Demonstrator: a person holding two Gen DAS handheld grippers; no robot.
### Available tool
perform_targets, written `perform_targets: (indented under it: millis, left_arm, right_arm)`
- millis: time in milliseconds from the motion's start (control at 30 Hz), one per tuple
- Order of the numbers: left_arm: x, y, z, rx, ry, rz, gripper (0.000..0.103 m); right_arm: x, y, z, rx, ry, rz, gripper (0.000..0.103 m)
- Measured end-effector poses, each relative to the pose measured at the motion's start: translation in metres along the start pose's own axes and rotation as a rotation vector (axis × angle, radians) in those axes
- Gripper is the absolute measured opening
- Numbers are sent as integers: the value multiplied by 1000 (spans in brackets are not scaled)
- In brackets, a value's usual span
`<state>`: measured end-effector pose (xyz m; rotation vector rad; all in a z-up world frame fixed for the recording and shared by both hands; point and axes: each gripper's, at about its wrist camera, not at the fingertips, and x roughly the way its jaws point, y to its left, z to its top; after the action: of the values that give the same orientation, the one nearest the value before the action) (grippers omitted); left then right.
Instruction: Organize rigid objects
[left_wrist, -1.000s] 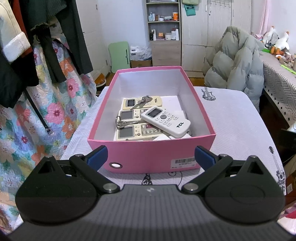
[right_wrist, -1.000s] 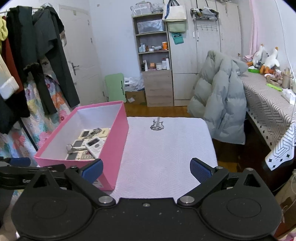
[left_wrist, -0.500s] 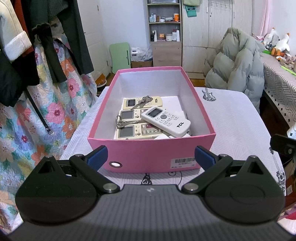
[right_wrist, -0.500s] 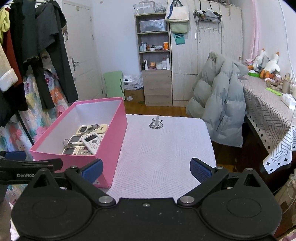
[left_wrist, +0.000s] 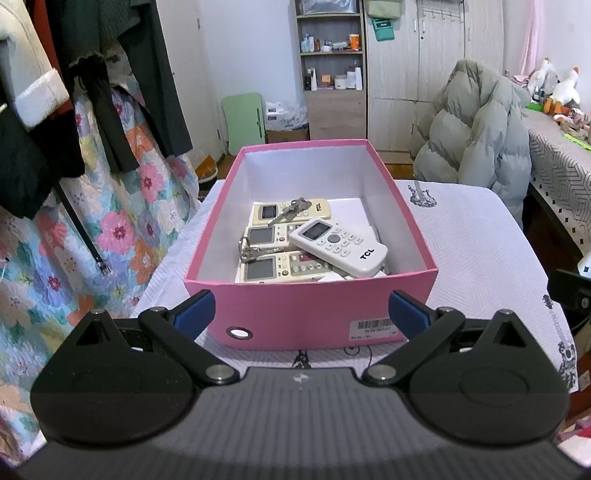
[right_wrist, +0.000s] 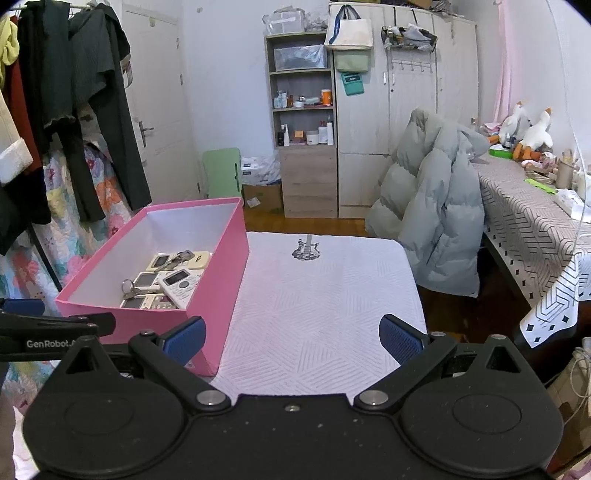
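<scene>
Both grippers, left gripper (left_wrist: 301, 309) and right gripper (right_wrist: 291, 334), are hovering with jaws spread wide, gripping nothing. Remotes and keys (left_wrist: 255, 248) are lying inside the pink cardboard box (left_wrist: 314, 314) on the quilted worktop (right_wrist: 317, 295). Risk: the glossy white remote (left_wrist: 338, 246), resting tilted atop others, is liable to slide; thin box walls are likely to flex if bumped.
</scene>
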<state>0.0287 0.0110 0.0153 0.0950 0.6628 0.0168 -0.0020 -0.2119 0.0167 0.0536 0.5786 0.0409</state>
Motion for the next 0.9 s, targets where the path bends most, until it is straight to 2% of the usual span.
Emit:
perform_targets:
  millis: [433,767,900]
  left_arm:
    - [-6,-5,-5,35,-35,16,103]
    - [-7,1,-4,-8,-23,-12,103]
    - [-8,2,-5,-16,-34,3,103]
  right_arm:
    - [-6,2,-2,2,-20,-30,102]
    - [-5,3,-1,3,-18,-35,102]
    - [-5,2,-2,2,-20,-38,102]
